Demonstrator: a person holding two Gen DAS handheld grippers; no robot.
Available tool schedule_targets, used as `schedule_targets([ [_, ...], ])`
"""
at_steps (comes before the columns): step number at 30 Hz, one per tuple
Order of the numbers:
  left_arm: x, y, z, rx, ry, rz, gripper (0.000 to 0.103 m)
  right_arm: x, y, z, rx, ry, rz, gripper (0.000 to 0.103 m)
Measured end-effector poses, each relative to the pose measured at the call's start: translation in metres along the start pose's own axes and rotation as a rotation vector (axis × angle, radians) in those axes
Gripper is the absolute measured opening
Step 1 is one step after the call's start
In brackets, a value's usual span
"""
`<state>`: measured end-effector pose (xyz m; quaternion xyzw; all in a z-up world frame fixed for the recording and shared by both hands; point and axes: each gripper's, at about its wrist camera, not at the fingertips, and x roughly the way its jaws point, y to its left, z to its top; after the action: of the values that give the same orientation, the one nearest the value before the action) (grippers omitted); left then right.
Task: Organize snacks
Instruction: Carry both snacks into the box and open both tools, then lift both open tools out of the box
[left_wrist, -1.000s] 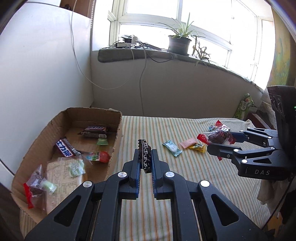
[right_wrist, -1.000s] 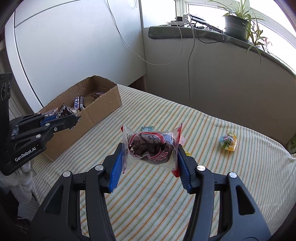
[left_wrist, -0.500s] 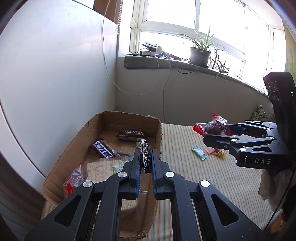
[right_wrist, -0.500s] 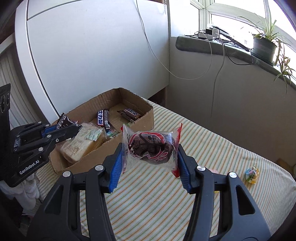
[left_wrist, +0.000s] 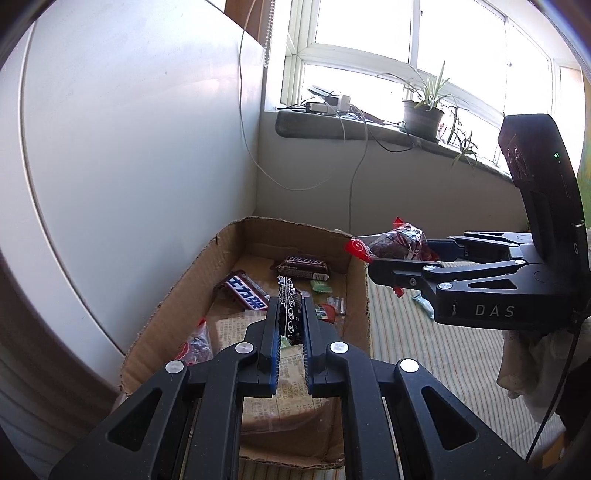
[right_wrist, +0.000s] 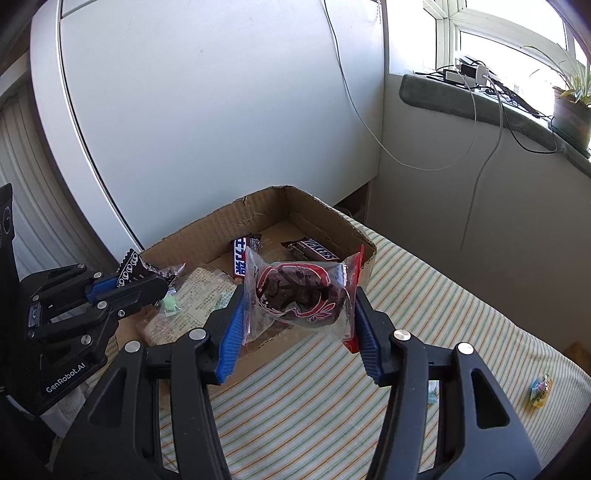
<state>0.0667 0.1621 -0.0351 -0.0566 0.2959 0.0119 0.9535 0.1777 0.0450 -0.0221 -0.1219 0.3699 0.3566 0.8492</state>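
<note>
My left gripper (left_wrist: 290, 314) is shut on a thin black snack packet (left_wrist: 290, 308) with white rings, held over the open cardboard box (left_wrist: 225, 243). From the right wrist view the same left gripper (right_wrist: 147, 282) hangs above the box's near end. My right gripper (right_wrist: 297, 314) is shut on a clear-and-red wrapped dark cake (right_wrist: 299, 291), held just over the box's right wall (right_wrist: 364, 240). The left wrist view shows that cake (left_wrist: 397, 242) at the box's far right corner. Inside the box lie a Snickers bar (left_wrist: 303, 264), a blue-labelled bar (left_wrist: 247, 293) and several small sweets.
The box sits on a striped cloth (right_wrist: 424, 306) against a white panel (right_wrist: 221, 110). A yellow sweet (right_wrist: 540, 387) lies loose on the cloth at the right. A grey sill (left_wrist: 369, 129) with a potted plant (left_wrist: 423, 118) and cables runs behind.
Both grippers have moved left, from over the striped cloth to the cardboard box, each still holding its snack. The loose sweets on the cloth have slid out to the right of both views.
</note>
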Motion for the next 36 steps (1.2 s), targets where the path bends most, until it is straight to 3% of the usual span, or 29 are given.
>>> schedule_targets([
  [23, 0.005, 0.006, 0.000, -0.010, 0.015, 0.005, 0.009, 0.029, 0.021, 0.008, -0.041, 0.030, 0.006, 0.062],
  [26, 0.004, 0.005, 0.001, -0.005, 0.011, 0.009, 0.018, 0.028, 0.022, 0.009, -0.044, 0.026, -0.005, 0.065],
  [28, 0.003, 0.004, 0.001, -0.001, 0.013, 0.013, 0.023, 0.026, 0.022, 0.009, -0.042, 0.019, -0.012, 0.074],
  [30, 0.003, 0.003, 0.000, 0.004, 0.011, 0.021, 0.037, 0.024, 0.021, 0.009, -0.043, 0.007, -0.024, 0.079],
  [33, 0.002, 0.002, -0.001, 0.011, 0.013, 0.022, 0.048, 0.020, 0.020, 0.011, -0.041, -0.002, -0.036, 0.086],
  [36, 0.001, 0.001, 0.000, 0.010, 0.013, 0.036, 0.066, 0.018, 0.018, 0.012, -0.040, -0.006, -0.050, 0.087],
])
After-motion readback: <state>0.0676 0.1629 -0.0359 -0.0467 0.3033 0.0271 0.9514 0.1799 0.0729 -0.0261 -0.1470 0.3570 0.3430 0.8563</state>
